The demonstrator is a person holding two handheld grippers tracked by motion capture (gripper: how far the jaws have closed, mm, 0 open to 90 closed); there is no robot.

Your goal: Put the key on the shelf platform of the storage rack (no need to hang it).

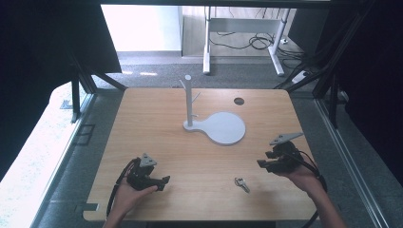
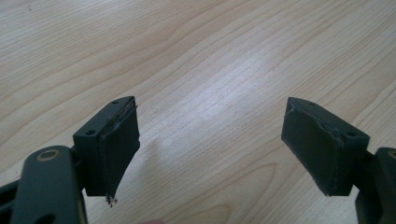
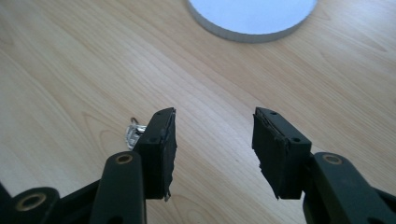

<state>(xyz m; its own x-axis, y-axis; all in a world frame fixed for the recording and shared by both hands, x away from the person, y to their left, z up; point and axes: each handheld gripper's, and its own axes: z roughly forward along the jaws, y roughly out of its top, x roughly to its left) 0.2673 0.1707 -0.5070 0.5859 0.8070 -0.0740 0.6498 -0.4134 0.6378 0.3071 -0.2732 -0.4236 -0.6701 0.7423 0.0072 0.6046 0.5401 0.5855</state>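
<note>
At the left of the high view, the left tongs sit low over the near part of the wooden counter, held in the person's left hand. In the left gripper view these tongs stand wide apart, with bare wood grain between the 2 black jaws and nothing gripped.

Further right, a white stand rises upright from a flat white base near the middle of the counter. A small metal key lies flat on the near part of the counter, between the 2 grippers and nearer the right one.

At the right, the right tongs hover just above the counter, near the key but apart from it. In the right gripper view these tongs are moderately spread and empty; the key peeks out just beside the left jaw, and the edge of the white base shows at the top.
</note>
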